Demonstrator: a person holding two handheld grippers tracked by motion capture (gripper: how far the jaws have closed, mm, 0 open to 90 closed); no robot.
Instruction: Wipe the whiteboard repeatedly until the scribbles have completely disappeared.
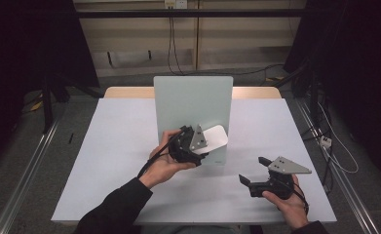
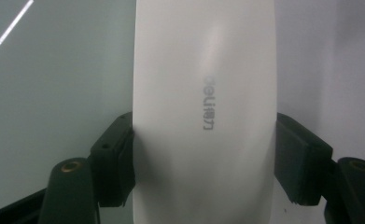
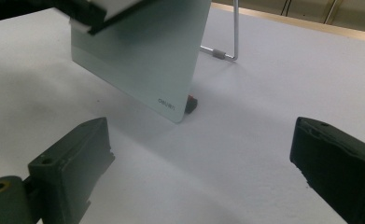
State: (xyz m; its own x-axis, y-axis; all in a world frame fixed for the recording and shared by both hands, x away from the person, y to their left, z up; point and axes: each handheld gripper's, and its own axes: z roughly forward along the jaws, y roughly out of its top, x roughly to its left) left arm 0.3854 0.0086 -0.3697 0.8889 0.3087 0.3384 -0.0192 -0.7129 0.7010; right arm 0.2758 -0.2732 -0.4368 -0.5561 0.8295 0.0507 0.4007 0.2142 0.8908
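Wiping the upright board at frame centre, the left gripper pinches the white eraser; the right gripper, lower right, waits with jaws spread. Next: sweep across.

I see the board standing upright mid-table, the eraser against its front face in my left hand-held gripper, my right hand-held gripper well apart to the right, nearer me.

You have one board standing on one table, one white eraser, and two grippers: left and right
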